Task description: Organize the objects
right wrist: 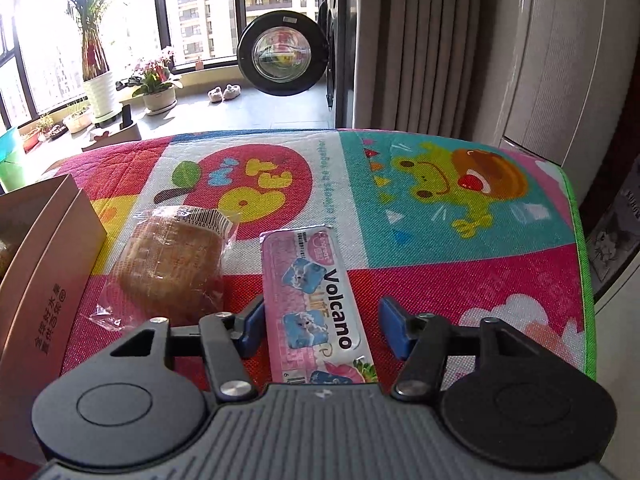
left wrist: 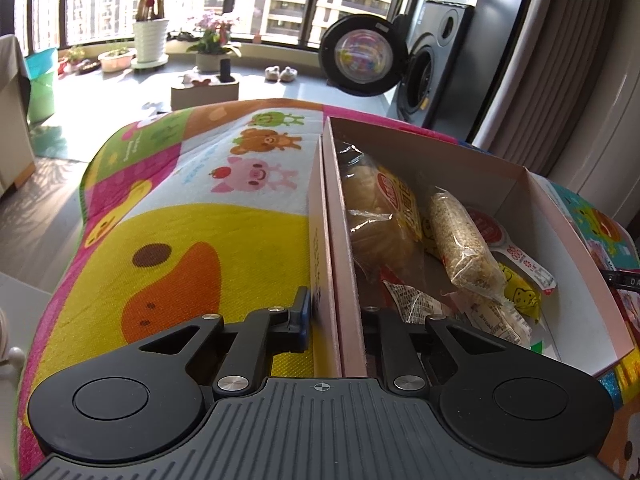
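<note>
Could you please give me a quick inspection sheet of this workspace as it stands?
Surface: cartoon play mat over a table.
Job's things: pink box holding wrapped snacks; wrapped bread and pink Volcano pack lie on the mat outside it.
Clutter: nothing seen.
Grippers: left gripper shut on the box wall; right gripper open astride the Volcano pack.
Cables: nothing seen.
Surroundings: washing machine with its door open, potted plants, windows, curtain.
</note>
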Demonstrator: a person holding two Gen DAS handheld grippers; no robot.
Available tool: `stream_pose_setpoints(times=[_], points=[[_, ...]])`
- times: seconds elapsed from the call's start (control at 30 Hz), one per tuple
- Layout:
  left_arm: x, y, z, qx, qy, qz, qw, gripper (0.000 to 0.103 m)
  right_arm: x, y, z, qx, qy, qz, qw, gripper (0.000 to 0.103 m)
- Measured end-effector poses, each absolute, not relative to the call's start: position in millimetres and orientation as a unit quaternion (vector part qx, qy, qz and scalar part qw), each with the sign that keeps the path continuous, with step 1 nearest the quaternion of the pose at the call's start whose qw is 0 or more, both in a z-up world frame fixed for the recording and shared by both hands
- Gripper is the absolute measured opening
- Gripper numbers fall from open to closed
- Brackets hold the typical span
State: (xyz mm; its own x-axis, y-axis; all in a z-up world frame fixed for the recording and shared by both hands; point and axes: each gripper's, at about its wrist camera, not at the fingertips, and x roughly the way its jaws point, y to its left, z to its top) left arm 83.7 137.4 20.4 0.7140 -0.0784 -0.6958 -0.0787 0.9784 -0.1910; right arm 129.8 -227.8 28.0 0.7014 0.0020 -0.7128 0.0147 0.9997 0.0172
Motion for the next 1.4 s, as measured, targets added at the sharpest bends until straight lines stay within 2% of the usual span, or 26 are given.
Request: stream_pose_setpoints(times=[0.4, 0.83, 1.13, 1.4], points=[[81, 136, 22, -0.104, 0.38, 0.0, 0.919, 0.016, 28, -221, 57, 0.034, 0.4, -0.005, 0.916, 0.044], [77, 139, 22, -0.118, 0.381, -0.004, 0.917, 0.017, -59, -149, 100, 0.007, 0.419, 0.109, 0.901, 0.044], [77, 141, 22, -0.128, 0.38, -0.008, 0.916, 0.018, -47, -112, 190, 0.003, 0.311, 0.169, 0.935, 0.043], [76, 141, 22, -0.13, 0.377, -0.01, 0.917, 0.018, 1, -82, 213, 0.009, 0.271, 0.177, 0.946, 0.044]])
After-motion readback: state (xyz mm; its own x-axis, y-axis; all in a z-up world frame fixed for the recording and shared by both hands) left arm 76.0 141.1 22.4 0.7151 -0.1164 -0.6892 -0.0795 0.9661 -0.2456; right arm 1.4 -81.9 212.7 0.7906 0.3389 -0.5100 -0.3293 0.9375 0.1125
